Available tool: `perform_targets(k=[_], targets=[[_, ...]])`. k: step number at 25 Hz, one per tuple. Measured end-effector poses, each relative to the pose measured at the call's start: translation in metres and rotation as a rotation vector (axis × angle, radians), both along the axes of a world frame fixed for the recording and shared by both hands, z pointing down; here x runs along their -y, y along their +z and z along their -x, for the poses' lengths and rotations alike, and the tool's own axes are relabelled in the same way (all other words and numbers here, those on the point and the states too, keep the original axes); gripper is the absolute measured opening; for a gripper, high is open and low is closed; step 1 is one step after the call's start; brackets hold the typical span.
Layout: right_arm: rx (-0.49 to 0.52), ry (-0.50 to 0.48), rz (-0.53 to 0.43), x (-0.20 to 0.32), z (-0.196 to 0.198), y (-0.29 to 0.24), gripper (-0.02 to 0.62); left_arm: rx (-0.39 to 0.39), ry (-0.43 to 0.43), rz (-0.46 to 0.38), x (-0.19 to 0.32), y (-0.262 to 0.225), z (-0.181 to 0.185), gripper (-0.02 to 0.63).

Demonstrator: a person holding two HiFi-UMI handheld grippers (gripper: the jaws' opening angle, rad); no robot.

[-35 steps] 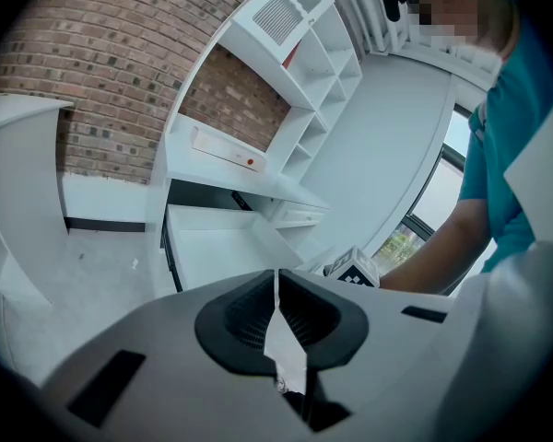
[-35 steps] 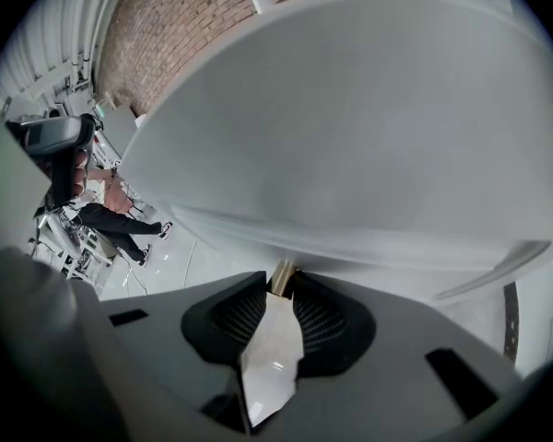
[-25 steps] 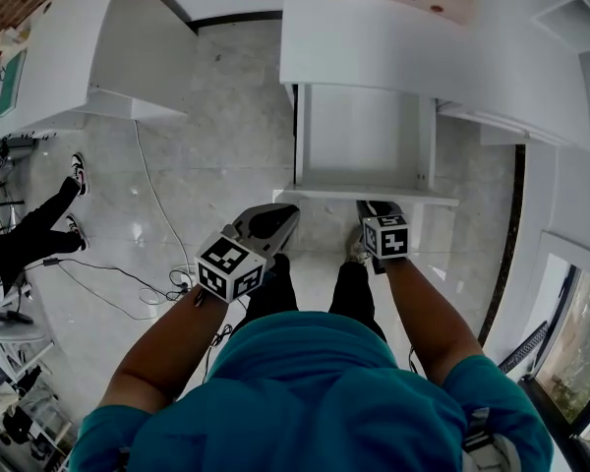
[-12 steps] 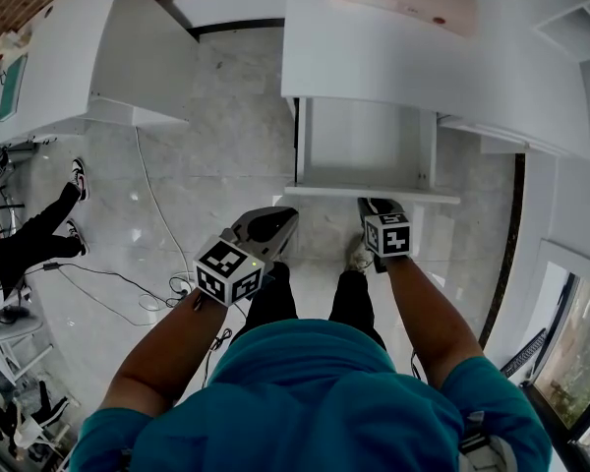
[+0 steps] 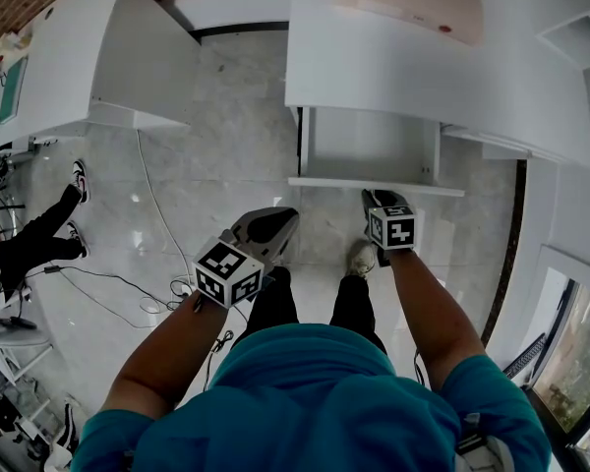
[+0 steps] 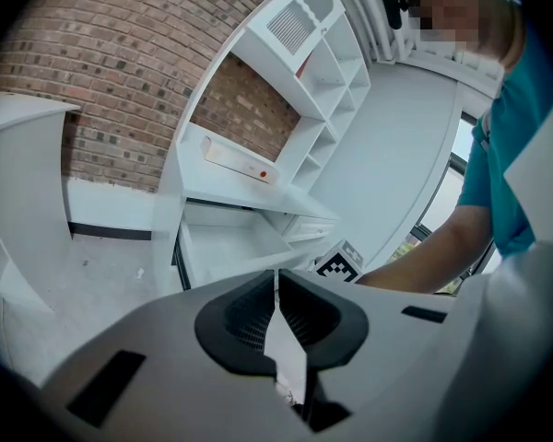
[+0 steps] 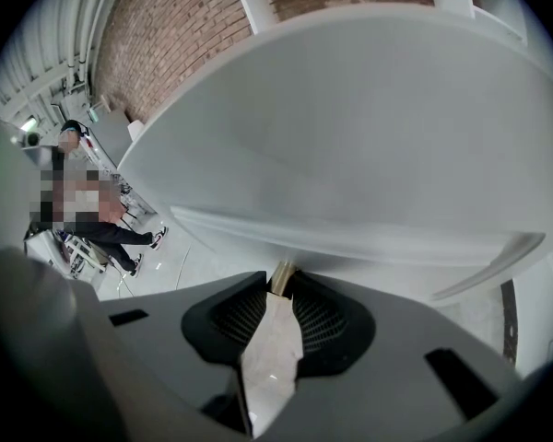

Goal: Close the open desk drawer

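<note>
A white drawer (image 5: 369,146) sticks out from under the white desk (image 5: 423,57), its front panel (image 5: 334,182) toward me. My right gripper (image 5: 376,198) is at that panel's right part. In the right gripper view the panel (image 7: 350,173) fills the frame and a small brass-coloured knob (image 7: 281,274) sits pinched between the tips of my right gripper (image 7: 282,282). My left gripper (image 5: 281,218) hangs shut and empty, left of the drawer and short of the panel. The left gripper view shows the open drawer (image 6: 226,247) beyond the closed jaws of my left gripper (image 6: 276,279).
A second white desk (image 5: 98,57) stands at the left. A cable (image 5: 152,200) trails over the tiled floor. Someone's legs in dark trousers (image 5: 34,229) reach in from the left edge. White shelves (image 6: 327,90) rise at the desk's right, and a window (image 5: 575,352) is at the lower right.
The drawer has slid in toward the desk, so less of it shows. My right gripper moved with its front panel. The left gripper barely shifted.
</note>
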State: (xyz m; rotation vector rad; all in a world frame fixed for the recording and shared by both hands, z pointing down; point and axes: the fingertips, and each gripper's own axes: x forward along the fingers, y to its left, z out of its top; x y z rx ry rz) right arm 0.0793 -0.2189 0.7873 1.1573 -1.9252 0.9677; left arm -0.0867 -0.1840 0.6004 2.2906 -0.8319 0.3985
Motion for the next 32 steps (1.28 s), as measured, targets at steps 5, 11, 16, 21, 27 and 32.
perform_targets(k=[5,11,16,21,27,32], targets=[[0.000,0.005,-0.003,0.015,0.001,-0.002,0.097,0.003,-0.005,-0.008,0.009,0.001,0.005,0.028],[-0.002,0.009,-0.008,0.032,0.001,-0.003,0.097,0.005,-0.017,-0.012,0.024,-0.001,0.009,0.028],[-0.004,0.012,-0.011,0.046,0.001,-0.004,0.097,0.002,-0.023,-0.025,0.033,-0.001,0.010,0.028],[-0.003,0.017,-0.014,0.059,0.002,-0.002,0.097,-0.002,-0.028,-0.029,0.041,0.000,0.013,0.028],[-0.006,0.016,-0.021,0.074,0.003,-0.004,0.097,-0.001,-0.035,-0.029,0.051,0.000,0.017,0.028],[-0.006,0.021,-0.025,0.086,0.003,-0.003,0.097,0.002,-0.041,-0.036,0.061,0.001,0.020,0.028]])
